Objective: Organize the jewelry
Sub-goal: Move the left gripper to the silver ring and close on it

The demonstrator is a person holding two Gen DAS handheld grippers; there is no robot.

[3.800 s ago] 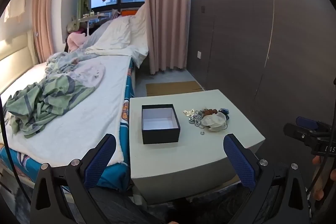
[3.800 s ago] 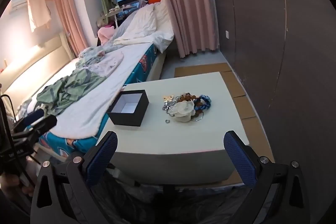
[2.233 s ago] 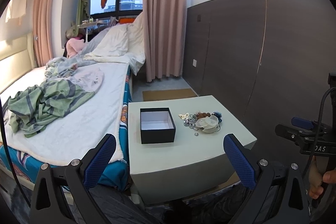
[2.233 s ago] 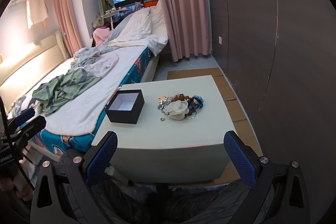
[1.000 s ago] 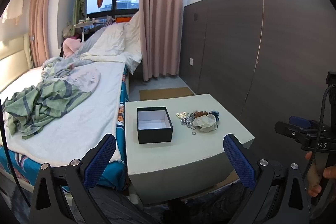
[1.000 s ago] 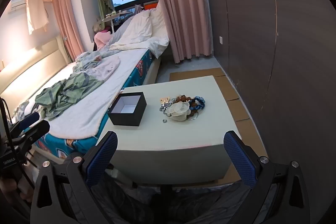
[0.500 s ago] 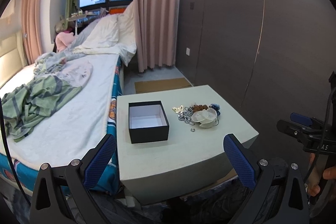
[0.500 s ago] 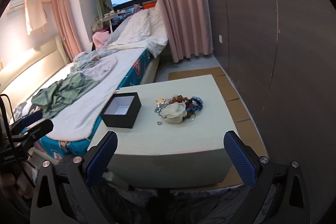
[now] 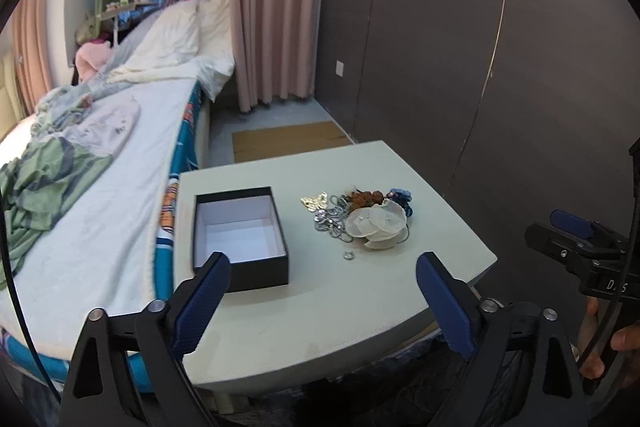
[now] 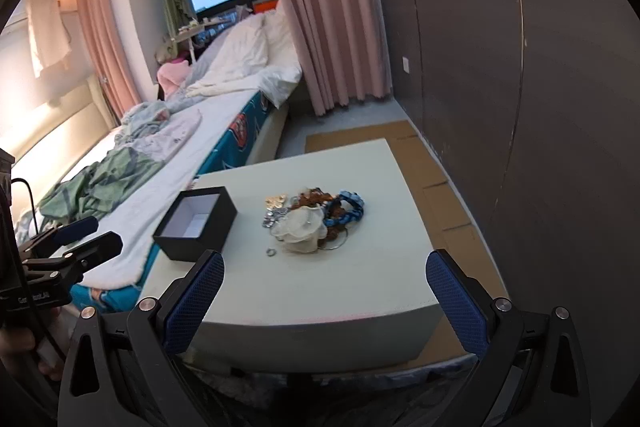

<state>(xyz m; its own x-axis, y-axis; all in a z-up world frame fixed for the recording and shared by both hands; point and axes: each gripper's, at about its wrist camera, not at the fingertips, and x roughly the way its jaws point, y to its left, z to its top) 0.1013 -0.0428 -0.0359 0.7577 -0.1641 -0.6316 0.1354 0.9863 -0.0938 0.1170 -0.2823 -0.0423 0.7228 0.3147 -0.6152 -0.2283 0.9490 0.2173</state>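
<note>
An open black box [image 9: 239, 237] with a white inside stands on the left part of a pale table [image 9: 360, 299]; it also shows in the right wrist view [image 10: 196, 223]. A pile of jewelry [image 9: 362, 217] lies to its right, with a white flower piece, silver chains, brown beads and a blue band [image 10: 314, 219]. A small silver ring [image 9: 349, 255] lies loose in front of the pile. My left gripper [image 9: 322, 301] is open and empty over the table's near edge. My right gripper [image 10: 326, 301] is open and empty, short of the table.
A bed [image 9: 100, 155] with crumpled clothes runs along the table's left side. A dark panelled wall [image 9: 500, 67] stands on the right. Cardboard sheets [image 10: 432, 179] lie on the floor beyond and beside the table. Pink curtains [image 9: 276, 7] hang at the back.
Both grippers have moved closer to the table, so box and jewelry look larger. Both stay open and empty.
</note>
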